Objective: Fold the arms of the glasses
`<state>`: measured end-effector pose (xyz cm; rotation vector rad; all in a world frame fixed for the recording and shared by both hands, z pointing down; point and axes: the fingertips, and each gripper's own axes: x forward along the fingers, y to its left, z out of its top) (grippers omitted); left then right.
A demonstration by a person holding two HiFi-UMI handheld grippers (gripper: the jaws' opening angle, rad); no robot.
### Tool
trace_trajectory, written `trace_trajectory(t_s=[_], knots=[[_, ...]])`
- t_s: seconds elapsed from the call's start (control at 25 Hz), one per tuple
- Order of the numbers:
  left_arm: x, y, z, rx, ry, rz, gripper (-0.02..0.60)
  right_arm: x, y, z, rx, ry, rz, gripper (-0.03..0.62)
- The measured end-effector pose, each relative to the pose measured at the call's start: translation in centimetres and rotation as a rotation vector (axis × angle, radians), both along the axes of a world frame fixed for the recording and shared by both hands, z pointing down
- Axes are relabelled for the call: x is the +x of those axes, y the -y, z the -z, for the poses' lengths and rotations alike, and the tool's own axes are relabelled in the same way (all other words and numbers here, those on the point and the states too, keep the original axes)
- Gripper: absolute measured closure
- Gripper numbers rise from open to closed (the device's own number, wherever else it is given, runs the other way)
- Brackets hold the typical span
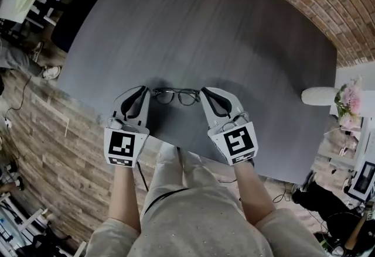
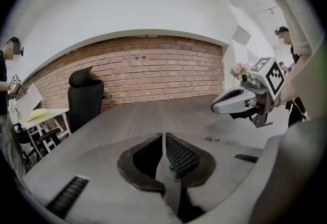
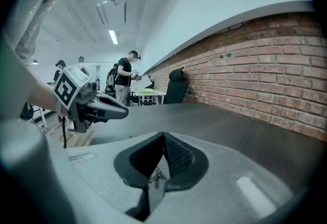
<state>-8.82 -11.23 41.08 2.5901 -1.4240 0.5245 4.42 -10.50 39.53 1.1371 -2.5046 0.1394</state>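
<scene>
I read the left gripper (image 2: pixel 163 139) as closed, its jaws pressed together with nothing between the pads; the right gripper (image 3: pixel 163 139) is the same, jaws together and gripping nothing. From the head view the glasses (image 1: pixel 176 96) lie on the grey table (image 1: pixel 234 33) in the gap between the two sets of jaw tips; the front frame runs from one tip across to the other, and both lenses show. The arms look tucked in behind the front; whether either tip touches the frame I cannot tell. The two grippers sit side by side, tilted slightly down.
</scene>
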Motion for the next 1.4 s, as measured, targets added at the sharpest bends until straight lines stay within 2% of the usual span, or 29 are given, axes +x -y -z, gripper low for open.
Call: trace_trajectory(t_s=[0.2, 0.6, 1.04, 1.4], knots=[[-0.7, -0.1, 2.6, 0.038, -0.028, 0.006, 0.562, 0.0, 0.4, 2.8, 0.057, 0.022, -0.010, 0.595], [-1.3, 0.3, 8.0, 0.101, -0.167, 0.063, 0.561, 0.8, 0.7, 8.2, 0.143, 0.093, -0.028, 0.595], [-0.3, -0.1, 13.4, 0.193, -0.197, 0.060, 0.562, 2.2, 0.5, 13.1, 0.205, 0.145, -0.036, 0.595], [-1.8, -0.1, 16.0, 0.236, -0.214, 0.089, 0.562, 2.6, 0.7, 15.9, 0.243, 0.163, -0.048, 0.595]])
